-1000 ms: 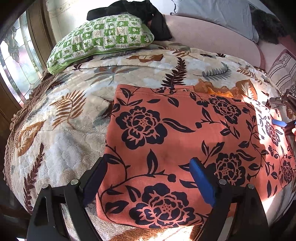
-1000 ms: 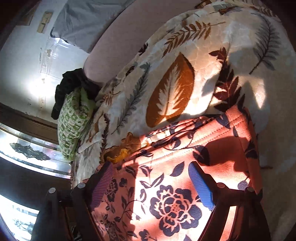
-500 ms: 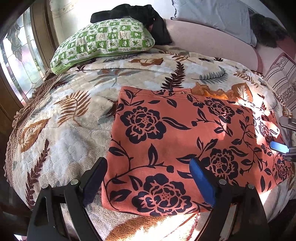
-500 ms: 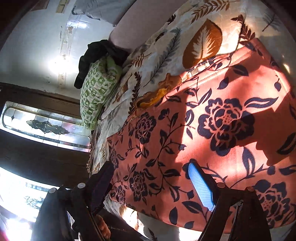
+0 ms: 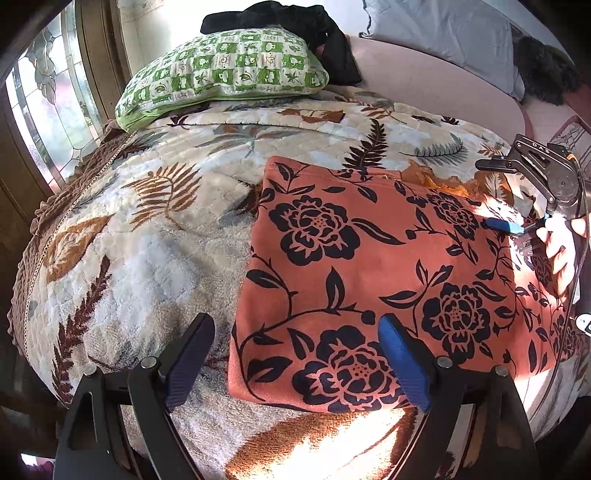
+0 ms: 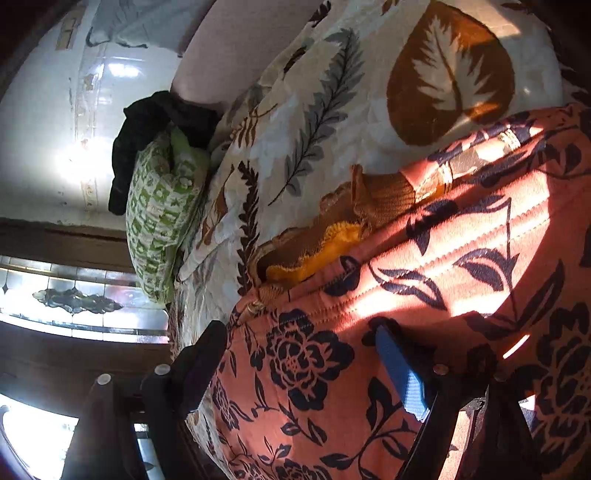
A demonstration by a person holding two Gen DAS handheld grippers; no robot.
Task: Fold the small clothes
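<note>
An orange garment with black flowers (image 5: 376,273) lies flat, folded into a rectangle, on the leaf-print bedspread (image 5: 147,229). It also fills the lower right of the right wrist view (image 6: 424,314). My left gripper (image 5: 295,354) is open and empty, over the garment's near left corner. My right gripper (image 6: 299,362) is open and empty, low over the garment near its waistband edge, where a yellow-brown inner layer (image 6: 325,236) sticks out. The right gripper also shows in the left wrist view (image 5: 517,225) at the garment's far right edge.
A green patterned pillow (image 5: 225,70) lies at the head of the bed with a black cloth (image 5: 295,22) behind it. A pink headboard (image 5: 436,85) and grey pillow (image 5: 443,33) stand at the back. A leaded window (image 5: 40,110) is at the left.
My left gripper has drawn back a little from the garment. My right gripper has swung back down close to the waistband edge, after pulling away half a second ago. Both stay open.
</note>
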